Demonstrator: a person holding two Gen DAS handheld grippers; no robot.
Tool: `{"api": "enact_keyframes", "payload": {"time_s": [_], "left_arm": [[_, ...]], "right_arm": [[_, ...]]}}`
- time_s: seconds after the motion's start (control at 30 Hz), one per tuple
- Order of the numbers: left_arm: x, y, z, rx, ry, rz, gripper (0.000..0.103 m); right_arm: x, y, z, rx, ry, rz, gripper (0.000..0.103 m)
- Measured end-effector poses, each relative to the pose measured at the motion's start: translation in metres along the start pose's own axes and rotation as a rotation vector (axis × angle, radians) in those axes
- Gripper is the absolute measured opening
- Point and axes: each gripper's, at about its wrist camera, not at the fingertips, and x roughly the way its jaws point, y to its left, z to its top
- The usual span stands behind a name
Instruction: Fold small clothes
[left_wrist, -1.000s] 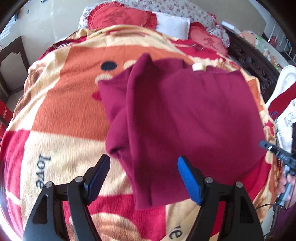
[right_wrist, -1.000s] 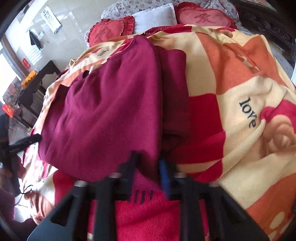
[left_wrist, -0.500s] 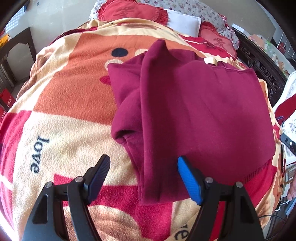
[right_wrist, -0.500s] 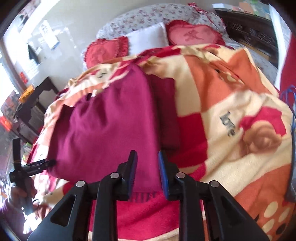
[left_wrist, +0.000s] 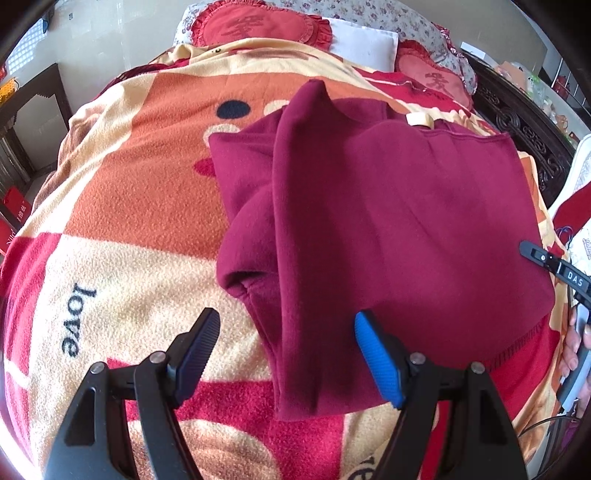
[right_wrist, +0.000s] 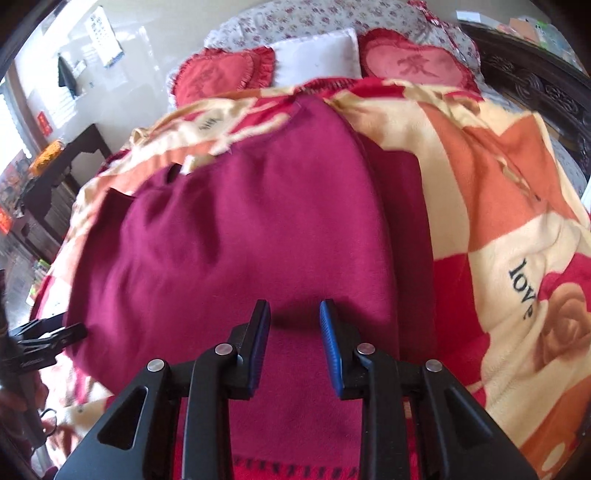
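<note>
We are finding the left gripper (left_wrist: 284, 354) standing wide and empty above the near hem of the maroon fleece garment (left_wrist: 388, 229). The right gripper (right_wrist: 294, 332) has just been opening; its narrow gap is holding nothing. The garment is lying on the orange, cream and red fleece blanket (left_wrist: 122, 206), its long axis running away toward the heart-shaped red cushions (right_wrist: 410, 62).

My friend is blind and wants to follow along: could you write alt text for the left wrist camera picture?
A dark red sweater lies partly folded on a bed's orange, cream and red blanket printed with "love". The left gripper hangs over its near edge, fingers spread wide and holding nothing. Red heart cushions sit at the head of the bed.
</note>
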Motion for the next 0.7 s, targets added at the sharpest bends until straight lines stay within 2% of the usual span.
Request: {"api": "enact_keyframes", "payload": {"time_s": [0.13, 0.33, 0.47, 0.7], "left_arm": [[0.006, 0.001, -0.001, -0.018, 0.006, -0.008, 0.079], [0.008, 0.0, -0.003, -0.021, 0.008, -0.007, 0.079], [0.006, 0.002, -0.004, -0.029, 0.011, -0.016, 0.079], [0.007, 0.013, -0.007, -0.097, 0.023, -0.076, 0.079]], "right_arm": [[0.006, -0.01, -0.005, 0.031, -0.016, 0.042, 0.011], [0.003, -0.008, -0.005, 0.026, -0.007, 0.032, 0.011], [-0.01, 0.013, 0.004, -0.031, -0.023, 0.003, 0.012], [0.002, 0.064, 0.031, -0.103, -0.005, 0.095, 0.012]]}}
